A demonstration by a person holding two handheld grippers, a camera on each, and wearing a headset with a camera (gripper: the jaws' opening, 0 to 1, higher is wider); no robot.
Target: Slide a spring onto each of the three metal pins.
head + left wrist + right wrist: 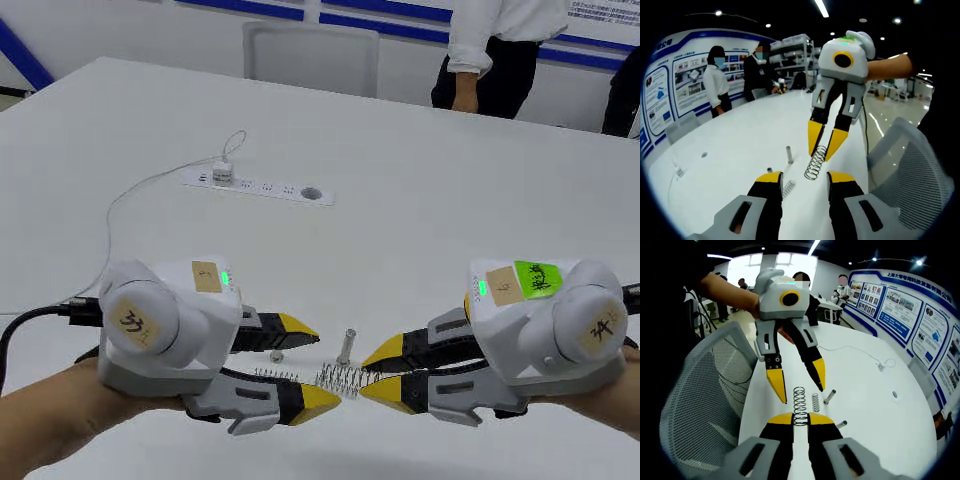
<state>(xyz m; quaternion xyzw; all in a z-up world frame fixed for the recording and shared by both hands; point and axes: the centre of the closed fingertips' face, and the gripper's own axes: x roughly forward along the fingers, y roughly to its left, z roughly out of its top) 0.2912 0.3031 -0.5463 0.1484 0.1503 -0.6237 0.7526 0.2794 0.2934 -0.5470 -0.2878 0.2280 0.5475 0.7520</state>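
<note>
Nothing mounted yet by the look of it. Right gripper (800, 418) at bottom centre, jaws pinched on the end of a spring (799, 397). Left gripper (805, 176) jaws wide apart, holding nothing. Second spring (815, 402) lies mid-frame on the table (420, 200). Tall pin (346, 346) and short pin (276, 355), lower centre, both bare. All three fits look still to do

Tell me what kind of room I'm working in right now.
Probably an office showroom or meeting area: a long white table with a power strip, blue-framed display boards on the walls, and a mesh office chair.
</note>
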